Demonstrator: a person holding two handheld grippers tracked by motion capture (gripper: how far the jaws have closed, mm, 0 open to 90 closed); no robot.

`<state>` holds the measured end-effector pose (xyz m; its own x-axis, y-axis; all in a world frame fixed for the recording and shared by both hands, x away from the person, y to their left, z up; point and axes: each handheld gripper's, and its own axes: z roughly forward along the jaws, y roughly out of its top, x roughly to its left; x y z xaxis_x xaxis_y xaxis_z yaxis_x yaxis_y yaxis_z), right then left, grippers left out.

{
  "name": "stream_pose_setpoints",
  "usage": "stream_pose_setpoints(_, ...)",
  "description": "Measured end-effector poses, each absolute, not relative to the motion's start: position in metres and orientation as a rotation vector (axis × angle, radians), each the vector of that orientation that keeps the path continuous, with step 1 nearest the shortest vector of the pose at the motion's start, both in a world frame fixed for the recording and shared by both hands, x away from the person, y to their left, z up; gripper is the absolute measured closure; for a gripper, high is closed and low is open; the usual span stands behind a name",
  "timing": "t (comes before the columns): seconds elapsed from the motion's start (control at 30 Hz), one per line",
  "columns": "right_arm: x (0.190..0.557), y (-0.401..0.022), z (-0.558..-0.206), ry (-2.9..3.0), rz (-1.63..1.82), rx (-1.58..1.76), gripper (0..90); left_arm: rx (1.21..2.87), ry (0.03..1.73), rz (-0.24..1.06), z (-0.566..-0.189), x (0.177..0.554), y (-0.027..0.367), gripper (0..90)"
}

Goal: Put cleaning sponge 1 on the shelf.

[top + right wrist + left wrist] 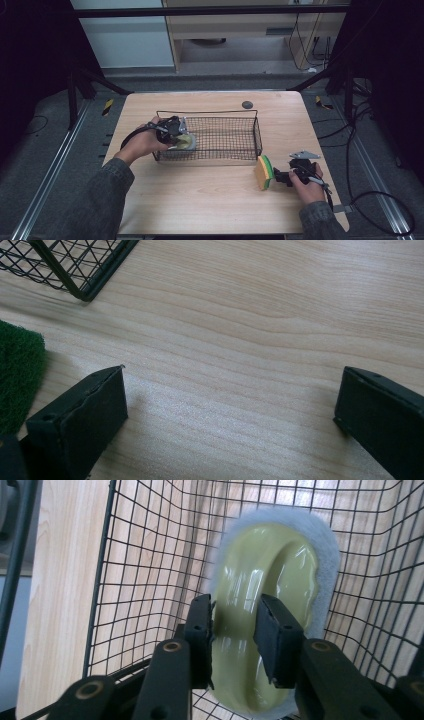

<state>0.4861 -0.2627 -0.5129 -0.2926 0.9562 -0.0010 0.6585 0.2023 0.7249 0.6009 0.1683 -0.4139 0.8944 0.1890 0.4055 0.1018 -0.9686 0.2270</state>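
Black jaws of the left gripper [234, 640] were clamped on the yellow-green handle of a scrubber [270, 580], its pale fuzzy pad facing the mesh behind it. From above, that scrubber [184, 142] sat inside the left end of a wire basket [240, 116], held just above or on the basket floor; which one could not be told. The left gripper [175, 131] reached over the basket's left wall, with the left hand [142, 144] wrapped around its body and a dark sleeve running back toward the bottom edge.

Right of the basket, near its front right corner, a sponge [263, 172] stood on edge on the counter [210, 205], yellow on one face and green on the other. The right gripper [278, 176] lay just beside the sponge, held by the right hand [306, 186], with a grey plate on top. In the right gripper view its jaws stood wide apart with nothing between them but bare wood, the right gripper [230, 410] low over the counter [260, 315]. The sponge's green face [17, 375] showed just left of the left jaw, apart from it, and a basket corner [80, 270] lay beyond.

A small dark disc [247, 104] sat near the counter's far edge.
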Motion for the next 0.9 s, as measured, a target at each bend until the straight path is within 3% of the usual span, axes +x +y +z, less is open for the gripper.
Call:
stream_pose_setpoints(0.33, 0.486, -0.262, -0.513, 2.026, 0.869, 1.501, 0.5, 2.809, 0.246, 0.659, -0.402, 0.598, 0.172, 66.5)
stream_pose_setpoints(0.5, 0.486, -0.262, -0.513, 2.026, 0.868, 1.502, 0.5, 2.748, 0.287, 0.71, -0.393, 0.595, 0.173, 60.8)
stream_pose_setpoints(0.63, 0.486, -0.262, -0.513, 2.025, 0.868, 1.503, 0.5, 2.704, 0.338, 0.747, -0.388, 0.594, 0.172, 50.3)
stream_pose_setpoints(0.9, 0.487, -0.262, -0.513, 2.024, 0.866, 1.504, 0.4, 2.575, 0.459, 0.756, -0.38, 0.58, 0.174, 20.1)
